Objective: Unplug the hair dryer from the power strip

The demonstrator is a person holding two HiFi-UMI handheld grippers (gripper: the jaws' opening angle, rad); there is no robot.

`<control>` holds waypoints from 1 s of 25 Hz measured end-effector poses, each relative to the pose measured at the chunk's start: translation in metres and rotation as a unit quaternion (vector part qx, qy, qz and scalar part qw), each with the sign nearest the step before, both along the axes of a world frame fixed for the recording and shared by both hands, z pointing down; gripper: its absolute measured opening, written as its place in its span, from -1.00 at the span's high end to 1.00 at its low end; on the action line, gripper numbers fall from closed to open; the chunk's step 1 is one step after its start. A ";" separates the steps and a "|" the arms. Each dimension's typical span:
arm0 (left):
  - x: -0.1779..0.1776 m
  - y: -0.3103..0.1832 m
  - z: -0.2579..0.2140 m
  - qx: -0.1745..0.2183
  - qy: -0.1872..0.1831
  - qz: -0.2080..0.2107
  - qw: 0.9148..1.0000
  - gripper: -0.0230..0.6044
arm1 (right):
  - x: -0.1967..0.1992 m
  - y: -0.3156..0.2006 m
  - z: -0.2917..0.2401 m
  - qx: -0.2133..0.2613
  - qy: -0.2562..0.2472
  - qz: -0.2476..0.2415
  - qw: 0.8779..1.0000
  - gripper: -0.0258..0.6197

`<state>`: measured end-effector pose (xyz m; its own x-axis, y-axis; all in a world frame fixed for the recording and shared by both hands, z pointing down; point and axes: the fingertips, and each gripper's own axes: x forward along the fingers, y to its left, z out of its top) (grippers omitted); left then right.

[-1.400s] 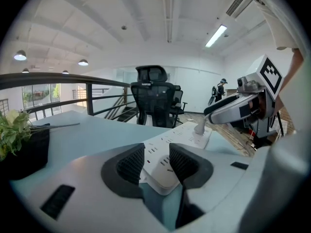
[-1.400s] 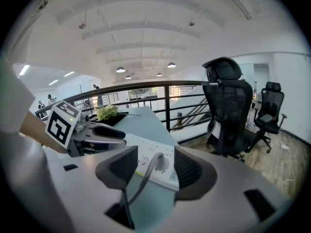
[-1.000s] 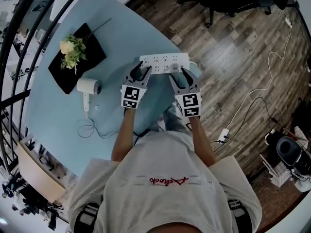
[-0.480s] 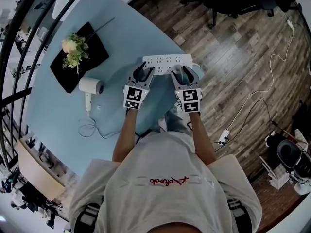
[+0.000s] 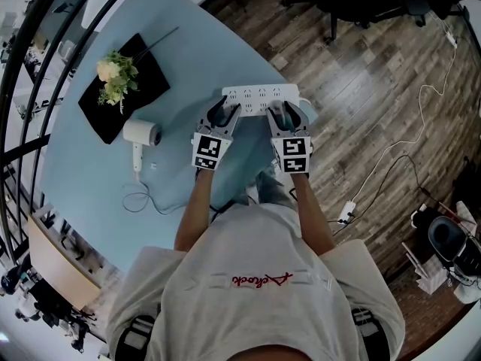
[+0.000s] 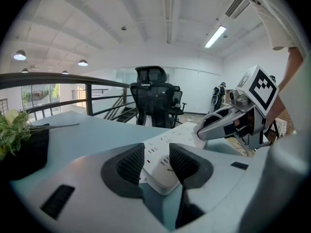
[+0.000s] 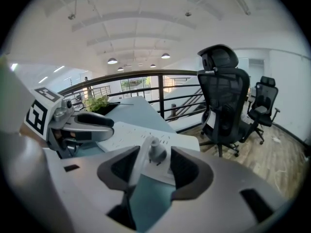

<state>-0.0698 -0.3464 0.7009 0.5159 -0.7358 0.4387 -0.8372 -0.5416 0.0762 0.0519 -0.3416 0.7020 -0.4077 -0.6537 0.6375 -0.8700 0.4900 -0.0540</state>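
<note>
A white power strip lies on the light blue table just ahead of both grippers. My left gripper is shut on the strip's left end, with a pad on each side. My right gripper is over the strip's right part. Its jaws are closing, and a grey plug with a white cord stands between them. The pads are still clear of the plug. The white hair dryer lies to the left, its cord looped towards the near edge.
A black tray with a flower bunch sits at the far left of the table. Black office chairs stand on the wooden floor beyond the strip. A white cable and adapter lie on the floor to the right.
My right gripper has edged forward over the strip's right part, and its jaws have narrowed a little around the plug. The left gripper and the strip have stayed put.
</note>
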 end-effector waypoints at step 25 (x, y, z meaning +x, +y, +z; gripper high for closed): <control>0.009 0.003 0.000 0.004 -0.046 0.020 0.999 0.65 | 0.002 -0.004 -0.003 -0.031 0.000 0.014 0.999 0.54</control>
